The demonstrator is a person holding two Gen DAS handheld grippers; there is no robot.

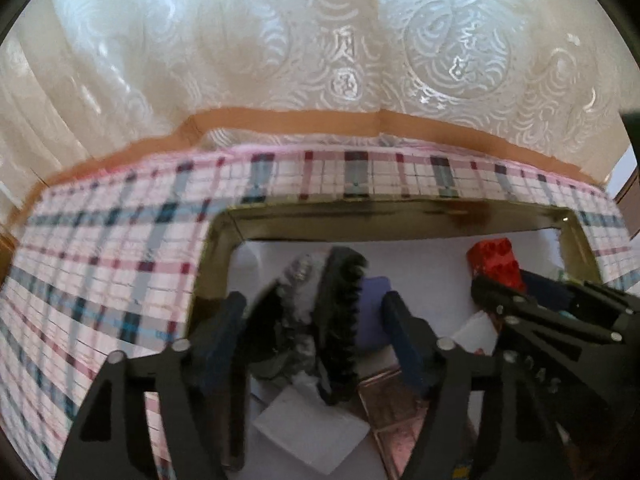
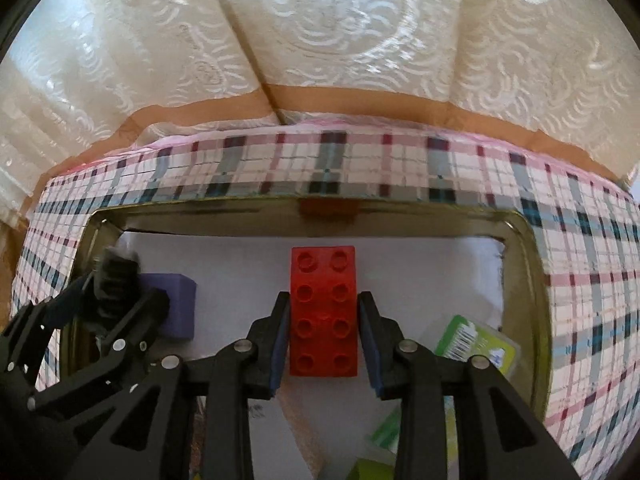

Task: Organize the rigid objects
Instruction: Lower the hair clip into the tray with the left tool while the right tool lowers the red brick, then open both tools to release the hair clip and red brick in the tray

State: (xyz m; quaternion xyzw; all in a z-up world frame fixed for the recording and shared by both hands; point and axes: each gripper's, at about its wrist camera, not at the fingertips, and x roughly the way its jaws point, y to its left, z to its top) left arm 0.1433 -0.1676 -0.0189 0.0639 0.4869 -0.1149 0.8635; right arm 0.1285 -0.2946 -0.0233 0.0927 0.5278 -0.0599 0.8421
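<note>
my right gripper (image 2: 324, 312) pinches the red brick (image 2: 323, 312) over the tin (image 2: 532, 264); at nine o'clock my left gripper (image 1: 316, 320) spread wide around the hair claw (image 1: 340, 320); several pieces already inside, sorting unfinished.

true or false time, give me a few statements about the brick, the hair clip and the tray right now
1. The red brick sits between the right hand-held gripper fingers. True.
2. The brick is blue. False: it is red.
3. The left hand-held gripper has a black toothed hair clip between its fingers. True.
4. Both hand-held grippers hover over bare floor. False: they are over a gold-rimmed tray on a plaid cloth.
5. A purple block lies left of the brick. True.
</note>
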